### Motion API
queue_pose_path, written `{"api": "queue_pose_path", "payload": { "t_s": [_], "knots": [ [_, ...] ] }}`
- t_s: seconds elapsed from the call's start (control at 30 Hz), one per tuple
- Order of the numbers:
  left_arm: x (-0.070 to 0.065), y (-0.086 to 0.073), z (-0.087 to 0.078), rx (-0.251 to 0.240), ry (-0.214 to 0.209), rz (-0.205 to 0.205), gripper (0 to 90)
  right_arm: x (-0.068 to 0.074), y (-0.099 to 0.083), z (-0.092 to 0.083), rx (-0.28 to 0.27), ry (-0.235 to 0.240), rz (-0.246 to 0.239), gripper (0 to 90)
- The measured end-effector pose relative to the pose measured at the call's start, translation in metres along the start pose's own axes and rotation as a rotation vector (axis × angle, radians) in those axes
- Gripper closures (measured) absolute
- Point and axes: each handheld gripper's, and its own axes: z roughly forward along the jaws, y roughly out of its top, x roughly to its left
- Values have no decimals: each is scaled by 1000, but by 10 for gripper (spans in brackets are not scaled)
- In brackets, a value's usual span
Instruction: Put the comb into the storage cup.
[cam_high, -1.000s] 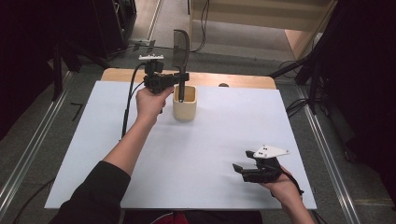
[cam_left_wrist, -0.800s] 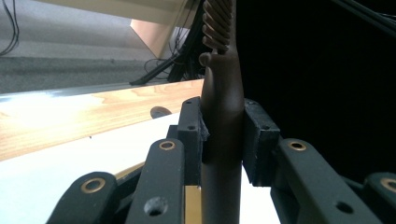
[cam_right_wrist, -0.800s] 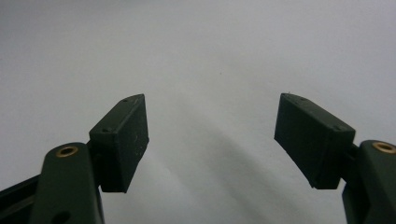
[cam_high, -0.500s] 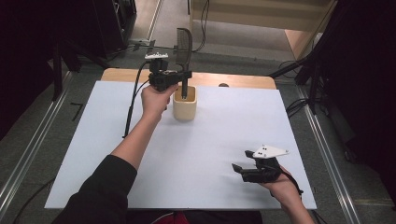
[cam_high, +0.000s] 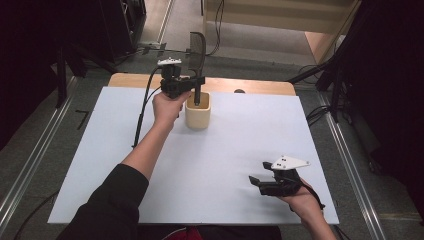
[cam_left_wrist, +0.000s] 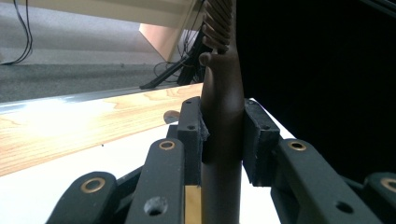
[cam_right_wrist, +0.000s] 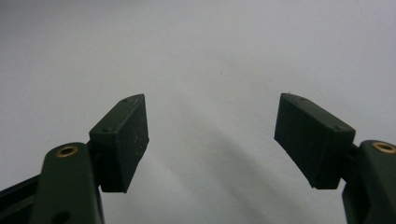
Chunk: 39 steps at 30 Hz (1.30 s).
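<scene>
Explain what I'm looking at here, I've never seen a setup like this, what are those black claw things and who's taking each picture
A person sits at a white table holding a hand-operated two-jaw gripper in each hand. One camera looks down from above; one more rides on each gripper, looking along its jaws. The left gripper is shut on the handle of a dark comb, held upright with its lower end in a cream cup near the table's far edge. The right gripper rests near the front edge, jaws open, with nothing between them.
</scene>
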Motion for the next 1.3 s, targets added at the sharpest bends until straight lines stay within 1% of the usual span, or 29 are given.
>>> {"api": "queue_pose_path", "payload": {
  "t_s": [0.07,0.33,0.47,0.57,0.73,0.77,1.03,1.13,1.3],
  "knots": [
    [1,-1,0,-1,1,9,732,0,0,0,-2,-2,1,242],
    [2,-4,5,11,-3,18,732,0,0,-1,-3,-2,5,242],
    [4,-7,8,15,-18,16,732,0,0,-1,-3,-2,5,242],
    [7,-10,8,21,-27,24,732,0,0,-1,-3,-1,6,242],
    [10,-13,10,19,-47,16,732,0,0,0,-4,2,3,242],
    [10,-13,10,26,-47,23,731,0,0,0,-3,1,2,243],
    [14,-20,11,22,-54,33,731,0,0,0,-4,2,3,242],
    [16,-23,11,13,-57,25,731,0,0,0,-4,3,2,242],
    [18,-28,11,18,-58,31,731,0,0,0,-3,2,1,242]
  ]
}}
